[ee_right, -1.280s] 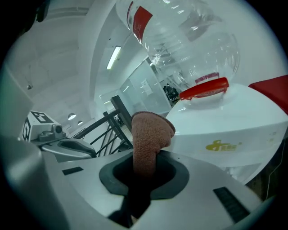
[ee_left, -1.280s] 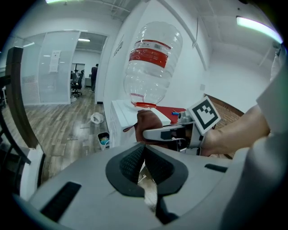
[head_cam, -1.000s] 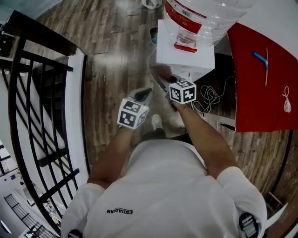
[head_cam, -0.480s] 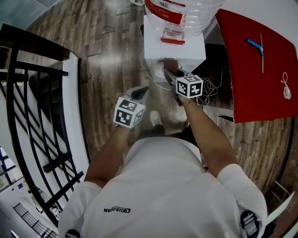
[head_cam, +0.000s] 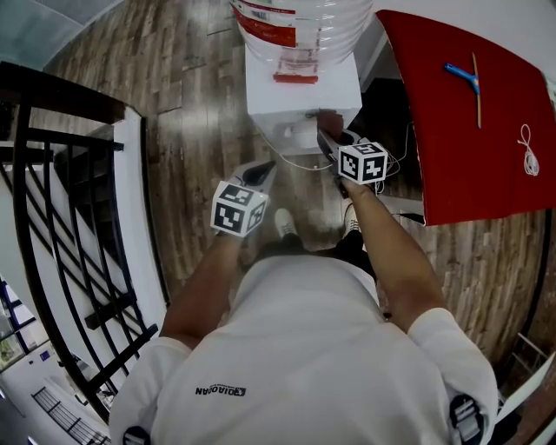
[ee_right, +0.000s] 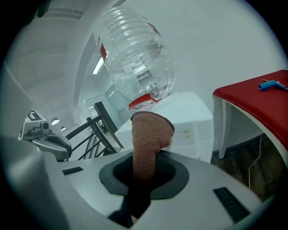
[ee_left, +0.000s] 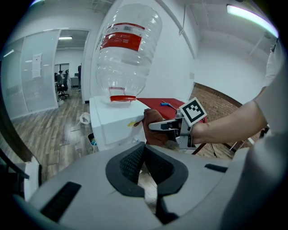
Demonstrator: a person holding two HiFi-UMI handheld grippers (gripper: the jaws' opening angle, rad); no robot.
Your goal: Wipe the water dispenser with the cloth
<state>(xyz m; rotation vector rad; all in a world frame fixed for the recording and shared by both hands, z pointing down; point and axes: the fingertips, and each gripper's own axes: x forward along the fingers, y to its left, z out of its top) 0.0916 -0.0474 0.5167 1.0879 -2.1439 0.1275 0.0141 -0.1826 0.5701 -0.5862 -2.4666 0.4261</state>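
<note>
Your right gripper [ee_right: 144, 167] has its fingers clenched on the cloth [ee_right: 149, 134], a brownish knit wad that stands up out of the grip and folds over at its top. From the head view, that cloth [head_cam: 328, 121] sits at the front edge of the water dispenser [head_cam: 300, 87], toward its right corner, with the right gripper [head_cam: 325, 137] reaching in from below it. The left gripper view backs that up. There the cloth [ee_left: 154, 117] is pressed to the white front of the dispenser [ee_left: 112, 122] just under the top edge, and the right gripper [ee_left: 152, 127] is level behind it.

Your left gripper [ee_left: 143, 150] is out of the action. Its fingers are closed tip to tip with nothing between them, and it points at the dispenser from a little way back. In the head view the left gripper [head_cam: 266, 170] hangs over the wooden floor [head_cam: 191, 104], to the left of the dispenser's front and apart from it.

The clear bottle [head_cam: 295, 22] with the red label stands neck-down on the dispenser's top. To the right is the red counter [head_cam: 469, 139], with a blue tool [head_cam: 460, 76] near its far edge. A black railing [head_cam: 61, 217] runs down your left side.
</note>
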